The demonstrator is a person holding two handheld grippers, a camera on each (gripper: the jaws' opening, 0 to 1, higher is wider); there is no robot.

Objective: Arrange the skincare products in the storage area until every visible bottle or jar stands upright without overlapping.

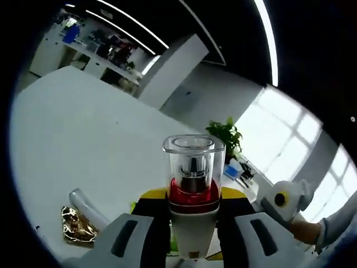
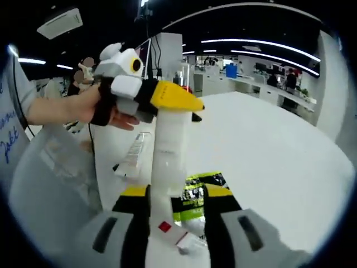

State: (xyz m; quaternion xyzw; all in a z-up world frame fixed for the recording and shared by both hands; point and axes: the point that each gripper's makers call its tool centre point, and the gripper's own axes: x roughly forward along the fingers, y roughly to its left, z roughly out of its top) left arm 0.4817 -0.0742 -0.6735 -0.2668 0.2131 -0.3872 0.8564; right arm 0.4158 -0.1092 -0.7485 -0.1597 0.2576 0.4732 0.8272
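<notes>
Left gripper (image 1: 192, 234) jaws clamped on pump bottle (image 1: 193, 195) with clear cap and red band, centre-bottom of left gripper view, held above white bench (image 1: 72, 128). Right gripper (image 2: 177, 223) jaws pinched same white bottle at its other end, bottom centre of right gripper view. Risk: two grips pulling unevenly could twist bottle loose, dropping it onto white tube (image 2: 133, 153) or green-black sachet (image 2: 195, 195). Gold foil packet (image 1: 78, 226) lower left.
</notes>
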